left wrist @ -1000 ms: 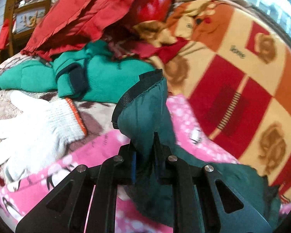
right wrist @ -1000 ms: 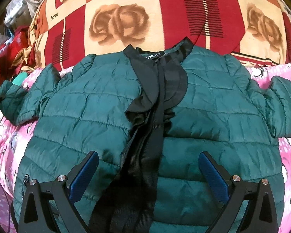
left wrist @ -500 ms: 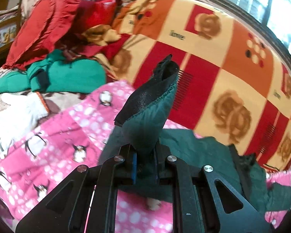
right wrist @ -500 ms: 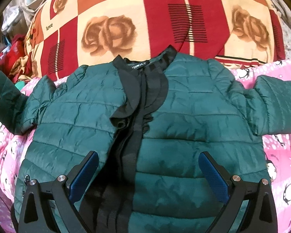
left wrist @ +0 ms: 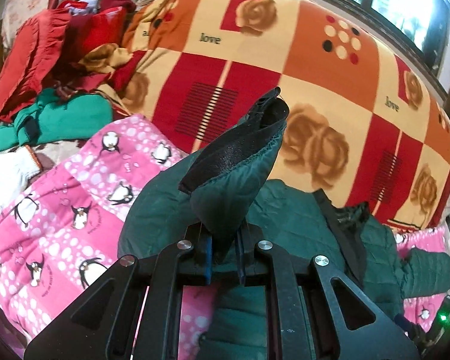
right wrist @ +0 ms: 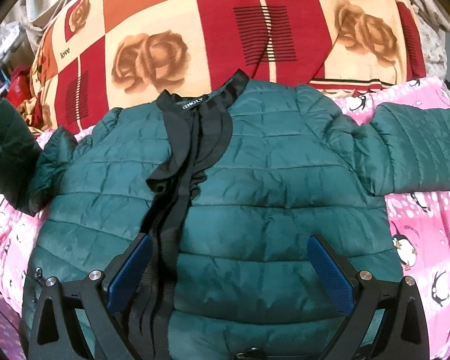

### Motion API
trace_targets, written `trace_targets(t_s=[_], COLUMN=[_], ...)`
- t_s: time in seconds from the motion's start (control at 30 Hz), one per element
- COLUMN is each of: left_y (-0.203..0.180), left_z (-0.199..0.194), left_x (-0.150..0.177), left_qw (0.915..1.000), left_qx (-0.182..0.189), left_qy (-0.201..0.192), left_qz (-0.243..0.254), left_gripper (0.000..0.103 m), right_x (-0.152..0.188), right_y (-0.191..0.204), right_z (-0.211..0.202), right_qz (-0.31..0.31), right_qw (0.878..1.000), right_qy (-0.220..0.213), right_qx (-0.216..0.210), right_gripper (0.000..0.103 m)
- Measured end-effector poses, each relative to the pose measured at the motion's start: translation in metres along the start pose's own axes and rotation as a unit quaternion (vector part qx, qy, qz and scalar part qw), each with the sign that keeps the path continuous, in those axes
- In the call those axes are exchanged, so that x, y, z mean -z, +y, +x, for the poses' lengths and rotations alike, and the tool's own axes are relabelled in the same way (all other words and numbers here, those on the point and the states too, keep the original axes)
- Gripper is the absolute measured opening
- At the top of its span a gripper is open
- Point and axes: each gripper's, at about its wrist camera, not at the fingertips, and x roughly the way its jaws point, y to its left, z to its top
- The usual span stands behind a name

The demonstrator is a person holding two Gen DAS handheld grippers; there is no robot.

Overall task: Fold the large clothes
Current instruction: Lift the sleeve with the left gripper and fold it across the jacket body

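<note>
Left gripper [left wrist: 223, 255] clamped on green jacket's [right wrist: 255, 186] sleeve cuff [left wrist: 240, 156]; right gripper [right wrist: 229, 265] wide open, empty, above jacket front.

Home bedroom, rose-print blanket [right wrist: 255, 30], penguin quilt [left wrist: 60, 210], heaped clothes [left wrist: 45, 60]

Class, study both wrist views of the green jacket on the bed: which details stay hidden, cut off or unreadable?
- Jacket hem: right wrist view, cut off by the bottom edge and covered by the open right tool.
- Collar label: right wrist view, first letters hidden by a collar fold.
- Sleeve where the left tool clamps it: left wrist view, covered by the pads.
- Far cuff: right wrist view, cut off by the right edge.
</note>
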Motion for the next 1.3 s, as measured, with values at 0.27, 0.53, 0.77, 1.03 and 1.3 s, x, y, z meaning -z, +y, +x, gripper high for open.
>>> trace_targets(t_s=[0.27, 0.53, 0.77, 1.03, 1.3], left_y=[-0.034, -0.069, -0.097, -0.129, -0.161], left_z=[-0.005, -0.012, -0.014, -0.015, -0.008], left_x=[0.008, 0.013, 0.020, 0.028, 0.037], left_qw=[0.9996, 0.9985, 0.9972, 0.9943, 0.9904], left_qx=[0.006, 0.017, 0.032, 0.055, 0.072], left_qy=[0.008, 0.005, 0.014, 0.020, 0.036], left_qz=[0.026, 0.051, 0.066, 0.089, 0.112], left_gripper=[0.011, 0.011, 0.011, 0.011, 0.011], right_x=[0.003, 0.005, 0.007, 0.006, 0.006], right_y=[-0.010, -0.019, -0.026, -0.035, -0.040], right_z=[0.002, 0.001, -0.002, -0.006, -0.006], right_qz=[-0.006, -0.009, -0.005, 0.007, 0.002], right_qw=[1.000, 0.999, 0.999, 0.999, 0.999], right_qy=[0.002, -0.005, -0.001, -0.004, -0.004], right_qx=[0.020, 0.031, 0.031, 0.031, 0.042], right_gripper=[0.102, 0.102, 0.102, 0.102, 0.102])
